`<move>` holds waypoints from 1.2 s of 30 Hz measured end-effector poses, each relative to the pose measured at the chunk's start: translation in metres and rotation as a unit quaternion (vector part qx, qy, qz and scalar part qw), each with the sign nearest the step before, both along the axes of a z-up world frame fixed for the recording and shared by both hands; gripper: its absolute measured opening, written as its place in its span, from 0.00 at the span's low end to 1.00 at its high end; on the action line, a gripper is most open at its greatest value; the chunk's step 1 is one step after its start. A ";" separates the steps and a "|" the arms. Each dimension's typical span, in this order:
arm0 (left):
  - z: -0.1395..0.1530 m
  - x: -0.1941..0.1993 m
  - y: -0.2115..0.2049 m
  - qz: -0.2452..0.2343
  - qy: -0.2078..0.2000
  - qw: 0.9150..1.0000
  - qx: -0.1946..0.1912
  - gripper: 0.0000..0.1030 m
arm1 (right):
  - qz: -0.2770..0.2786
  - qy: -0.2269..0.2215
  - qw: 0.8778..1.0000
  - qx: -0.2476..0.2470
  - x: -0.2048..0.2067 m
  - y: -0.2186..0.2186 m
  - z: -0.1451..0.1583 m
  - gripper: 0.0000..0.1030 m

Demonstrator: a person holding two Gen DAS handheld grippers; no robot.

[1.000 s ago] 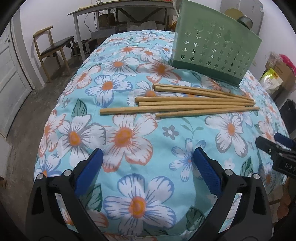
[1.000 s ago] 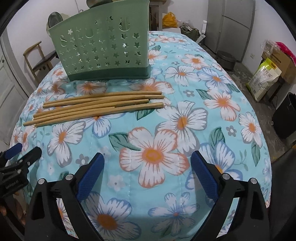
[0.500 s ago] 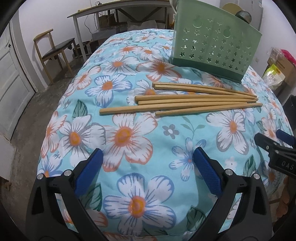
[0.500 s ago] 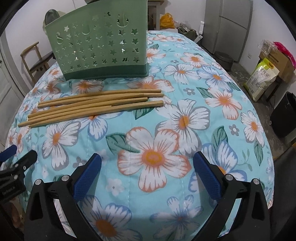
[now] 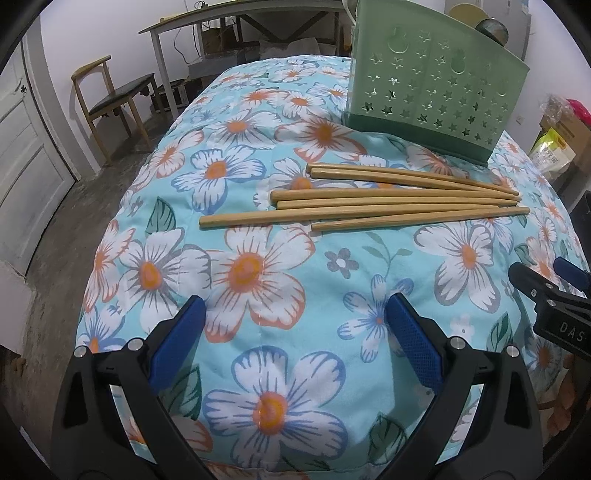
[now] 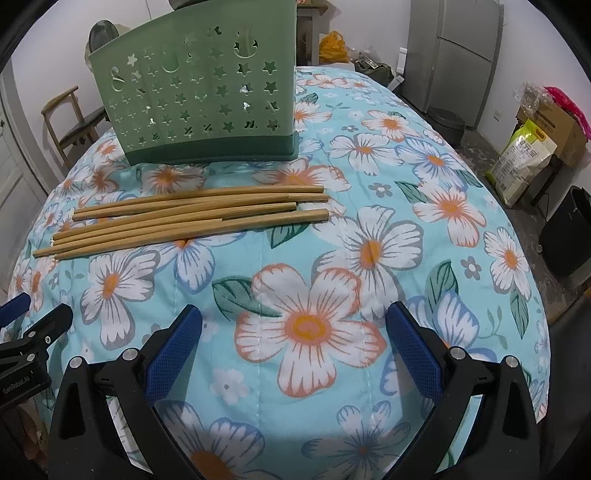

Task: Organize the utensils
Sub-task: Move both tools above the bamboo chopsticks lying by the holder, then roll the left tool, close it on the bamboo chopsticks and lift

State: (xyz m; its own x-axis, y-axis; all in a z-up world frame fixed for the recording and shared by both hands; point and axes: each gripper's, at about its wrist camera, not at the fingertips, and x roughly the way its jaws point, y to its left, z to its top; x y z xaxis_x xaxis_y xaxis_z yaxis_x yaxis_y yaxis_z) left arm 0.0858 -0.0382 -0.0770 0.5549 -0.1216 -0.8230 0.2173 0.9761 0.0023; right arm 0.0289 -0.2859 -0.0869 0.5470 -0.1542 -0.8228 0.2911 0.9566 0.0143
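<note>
Several wooden chopsticks (image 5: 369, 199) lie side by side on the floral tablecloth (image 5: 258, 273), in front of a green perforated utensil holder (image 5: 432, 92). The right wrist view shows the chopsticks (image 6: 192, 218) and the holder (image 6: 199, 110) too. My left gripper (image 5: 295, 325) is open and empty, well short of the chopsticks. My right gripper (image 6: 293, 328) is open and empty, also short of them. Each gripper shows at the edge of the other's view: the right one (image 5: 550, 291), the left one (image 6: 26, 332).
The table (image 6: 406, 229) drops off on all sides. A wooden chair (image 5: 110, 99) and a desk (image 5: 236, 22) stand to the far left. A fridge (image 6: 458, 55), a bin (image 6: 569, 236) and boxes (image 6: 546, 136) stand to the right.
Both grippers have drawn back and tilted a little; the holder and chopsticks sit slightly farther off in both views. Nothing on the table has moved.
</note>
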 end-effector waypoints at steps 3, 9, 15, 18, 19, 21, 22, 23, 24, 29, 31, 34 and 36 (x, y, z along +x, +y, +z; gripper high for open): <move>0.001 0.001 0.000 -0.002 -0.001 1.000 0.001 0.92 | 0.001 -0.001 1.000 0.000 -0.001 0.001 0.000 0.94; 0.000 0.002 0.000 -0.001 0.005 1.000 0.000 0.92 | 0.005 0.010 1.000 0.009 -0.001 0.000 0.000 0.94; 0.001 0.003 0.003 -0.009 0.005 1.000 -0.009 0.92 | 0.004 0.014 1.000 0.015 0.000 -0.003 0.001 0.94; 0.003 0.000 0.009 -0.009 -0.004 1.000 -0.022 0.92 | 0.003 0.010 1.000 0.011 -0.001 -0.003 0.001 0.94; 0.004 -0.003 0.011 -0.007 -0.008 1.000 -0.026 0.92 | 0.001 0.010 1.000 0.011 -0.002 -0.003 0.002 0.94; 0.008 -0.007 0.017 -0.005 -0.023 0.999 -0.037 0.92 | -0.001 0.008 1.000 0.011 -0.004 -0.002 0.001 0.94; 0.010 -0.009 0.018 -0.011 -0.029 0.999 -0.044 0.92 | 0.000 0.007 1.000 0.010 -0.005 -0.001 0.001 0.94; 0.014 -0.012 0.019 -0.019 -0.035 0.998 -0.052 0.92 | 0.000 0.005 1.000 0.010 -0.006 0.000 0.000 0.94; 0.018 -0.014 0.020 -0.031 -0.042 0.997 -0.065 0.92 | 0.001 0.003 1.000 0.009 -0.007 0.000 0.000 0.94; 0.032 -0.016 0.018 -0.058 -0.056 0.989 -0.124 0.92 | 0.000 -0.002 1.000 0.009 -0.009 0.000 0.000 0.94; 0.038 -0.018 0.018 -0.063 -0.069 0.985 -0.146 0.92 | 0.000 -0.005 1.000 0.009 -0.009 0.000 0.001 0.94; 0.046 -0.018 0.018 -0.071 -0.083 0.981 -0.159 0.81 | 0.002 -0.009 1.000 0.008 -0.012 0.001 0.001 0.94; 0.047 -0.013 0.019 -0.070 -0.079 0.981 -0.162 0.72 | 0.006 -0.014 1.000 0.010 -0.014 0.001 0.001 0.94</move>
State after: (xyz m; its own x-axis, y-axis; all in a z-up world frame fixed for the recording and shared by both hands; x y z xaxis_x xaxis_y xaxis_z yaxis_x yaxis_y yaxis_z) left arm 0.0726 -0.0188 -0.0297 0.6319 -0.4463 -0.6336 0.3704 0.8920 -0.2589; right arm 0.0152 -0.2850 -0.0862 0.5717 -0.1316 -0.8098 0.2789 0.9594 0.0411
